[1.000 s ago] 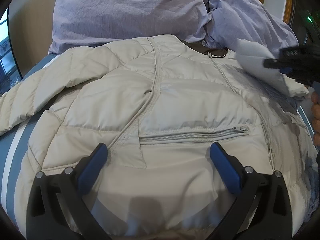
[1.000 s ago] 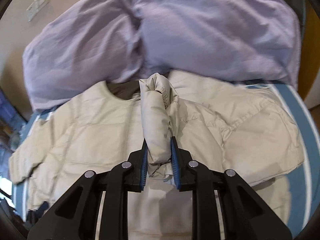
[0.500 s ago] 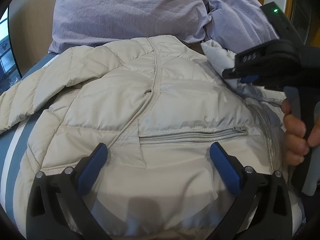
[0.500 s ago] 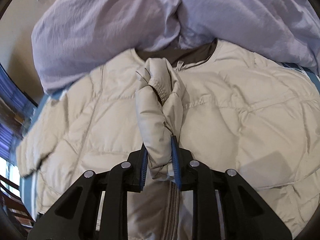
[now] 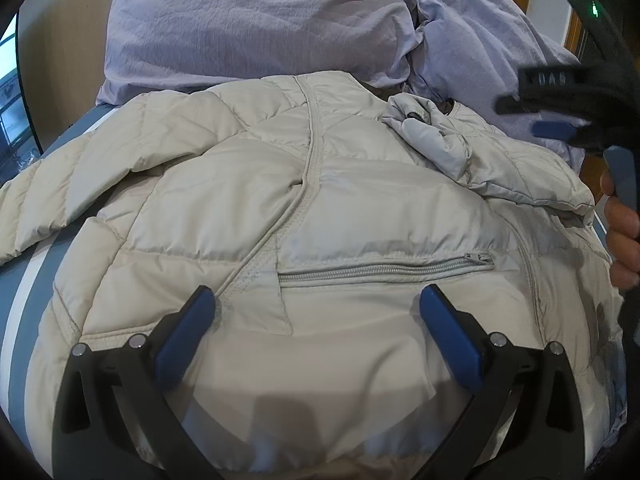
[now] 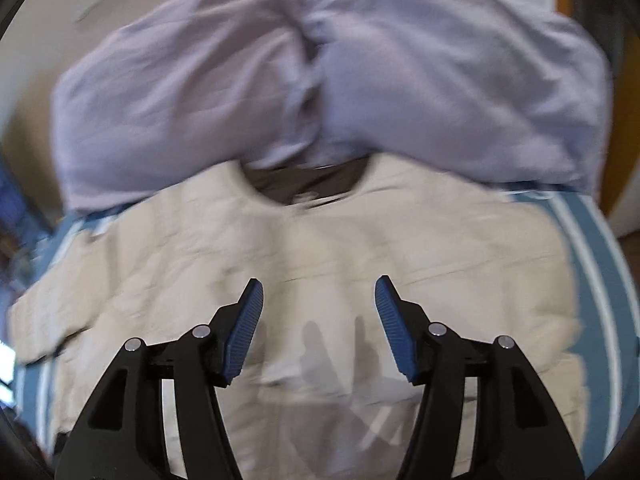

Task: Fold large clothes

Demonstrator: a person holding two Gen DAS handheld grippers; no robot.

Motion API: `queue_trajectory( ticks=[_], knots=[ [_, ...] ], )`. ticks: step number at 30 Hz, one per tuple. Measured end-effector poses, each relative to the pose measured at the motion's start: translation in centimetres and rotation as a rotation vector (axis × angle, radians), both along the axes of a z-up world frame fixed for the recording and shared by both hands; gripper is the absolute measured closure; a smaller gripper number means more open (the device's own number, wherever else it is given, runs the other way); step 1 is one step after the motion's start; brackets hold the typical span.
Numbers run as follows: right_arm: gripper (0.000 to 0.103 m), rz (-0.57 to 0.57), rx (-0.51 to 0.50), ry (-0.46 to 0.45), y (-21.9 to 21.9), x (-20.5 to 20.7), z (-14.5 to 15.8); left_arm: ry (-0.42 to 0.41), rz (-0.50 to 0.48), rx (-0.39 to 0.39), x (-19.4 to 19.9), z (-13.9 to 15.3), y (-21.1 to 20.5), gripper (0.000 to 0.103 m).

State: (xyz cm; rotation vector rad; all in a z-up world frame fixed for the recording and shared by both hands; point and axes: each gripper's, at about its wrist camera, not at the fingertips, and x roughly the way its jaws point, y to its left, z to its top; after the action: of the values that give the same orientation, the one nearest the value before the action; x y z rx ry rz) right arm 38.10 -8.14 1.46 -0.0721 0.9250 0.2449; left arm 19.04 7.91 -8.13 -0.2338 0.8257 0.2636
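Both gripper sets gape empty, right gripper [image 6: 319, 300] opening, left gripper [image 5: 316, 306] over unlabelled jacket [image 5: 360, 208].

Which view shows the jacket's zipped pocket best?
The left wrist view: the zipped pocket lies sharp and fully visible across the jacket. The right wrist view is motion-blurred, and no pocket can be made out there.
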Motion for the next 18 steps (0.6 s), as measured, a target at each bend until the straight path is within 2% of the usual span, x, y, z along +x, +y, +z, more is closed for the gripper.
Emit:
queue_trajectory(
  ticks=[5,9,16,18],
  knots=[
    [0.043,-0.089,-0.07,0.017,-1.1,1.2,-2.1,0.0,0.0,0.0,0.0,0.0,0.0,0.002],
    [0.043,-0.061,-0.07,0.121,0.1,1.7,-4.8,0.0,0.0,0.0,0.0,0.0,0.0,0.002],
    [0.041,0.01,-0.06,0.143,3.4,0.6,-5.8,0.0,0.0,-0.001,0.0,0.1,0.0,0.002],
    [0.036,0.018,-0.081,0.132,3.8,0.3,-6.3,-0.001,0.0,-0.001,0.0,0.1,0.0,0.002]
  ],
)
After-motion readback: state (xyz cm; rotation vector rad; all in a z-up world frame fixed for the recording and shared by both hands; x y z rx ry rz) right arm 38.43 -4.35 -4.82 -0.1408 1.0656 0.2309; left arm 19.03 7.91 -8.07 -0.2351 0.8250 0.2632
